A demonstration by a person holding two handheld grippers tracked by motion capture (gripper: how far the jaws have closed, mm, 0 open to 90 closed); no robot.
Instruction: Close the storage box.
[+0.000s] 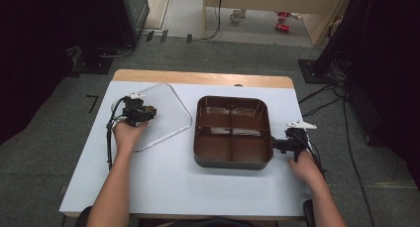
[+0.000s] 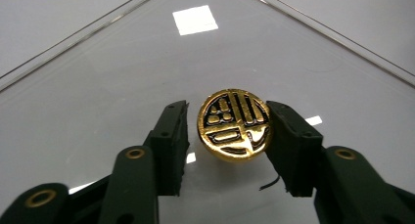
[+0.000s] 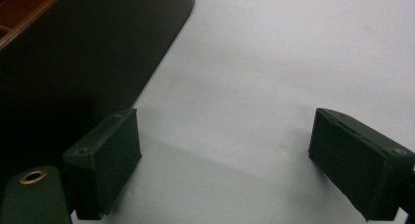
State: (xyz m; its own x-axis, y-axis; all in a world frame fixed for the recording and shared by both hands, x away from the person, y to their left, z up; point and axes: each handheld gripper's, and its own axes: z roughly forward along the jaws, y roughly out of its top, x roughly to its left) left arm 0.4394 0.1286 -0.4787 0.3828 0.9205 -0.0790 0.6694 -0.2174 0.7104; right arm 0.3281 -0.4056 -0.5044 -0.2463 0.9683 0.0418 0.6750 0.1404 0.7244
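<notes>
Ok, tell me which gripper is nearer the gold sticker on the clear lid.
Left. The left gripper has its fingers on either side of the gold sticker on the clear lid. The right gripper sits beside the brown tray, across the table.

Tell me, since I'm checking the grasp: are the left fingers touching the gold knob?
Cannot tell. In the left gripper view one finger sits right against the gold knob, the other shows a thin gap; no contact shows plainly.

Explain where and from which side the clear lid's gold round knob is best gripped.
Grip the gold knob across its rounded edge, coming from above, one jaw on each side. It stands up from the middle of the flat clear lid, whose thin rim lies close to the table. The left hand-held gripper already straddles it, with a gap showing at one jaw.
</notes>
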